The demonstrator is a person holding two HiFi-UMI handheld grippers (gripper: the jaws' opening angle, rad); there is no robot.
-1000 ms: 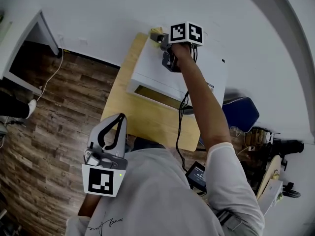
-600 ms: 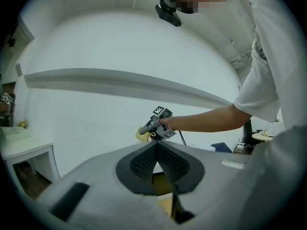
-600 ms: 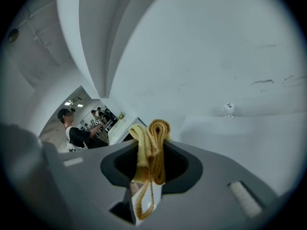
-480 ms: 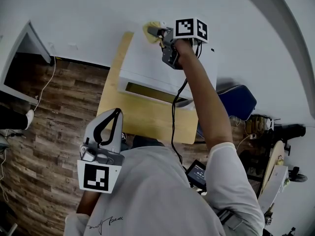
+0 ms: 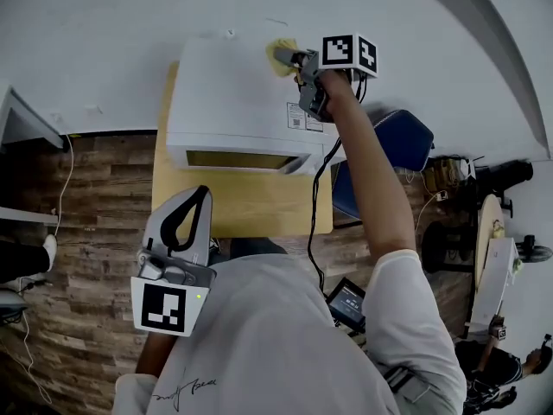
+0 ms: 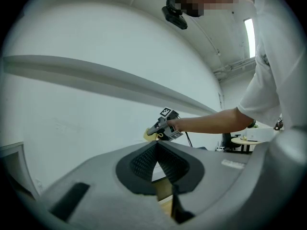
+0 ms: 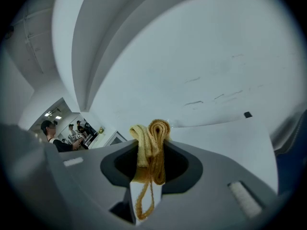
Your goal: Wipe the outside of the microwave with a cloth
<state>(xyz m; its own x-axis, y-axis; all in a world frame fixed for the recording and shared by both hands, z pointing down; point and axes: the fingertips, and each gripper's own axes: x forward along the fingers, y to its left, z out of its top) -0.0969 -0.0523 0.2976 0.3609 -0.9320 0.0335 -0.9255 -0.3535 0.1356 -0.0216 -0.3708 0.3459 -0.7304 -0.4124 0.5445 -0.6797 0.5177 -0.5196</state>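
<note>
We judge the yellow cloth (image 7: 151,145) soft, light and limp, so it will fold and drag rather than push; a bunched fold is the place to pinch it, with enough left proud of the tips to meet the panel. That is how the right hand-held gripper (image 5: 288,58) has it: its jaws are closed on a doubled roll that stands out past the tips, with a loose strand hanging below. The cloth sits at the far right corner of the white microwave (image 5: 233,102), on its top near the wall (image 5: 130,24); we cannot tell how firmly it presses. The microwave should be stiff and heavy enough to stay put on the wooden surface (image 5: 251,210). The left hand-held gripper (image 6: 156,150) hangs well apart at our side, jaws together on nothing
</note>
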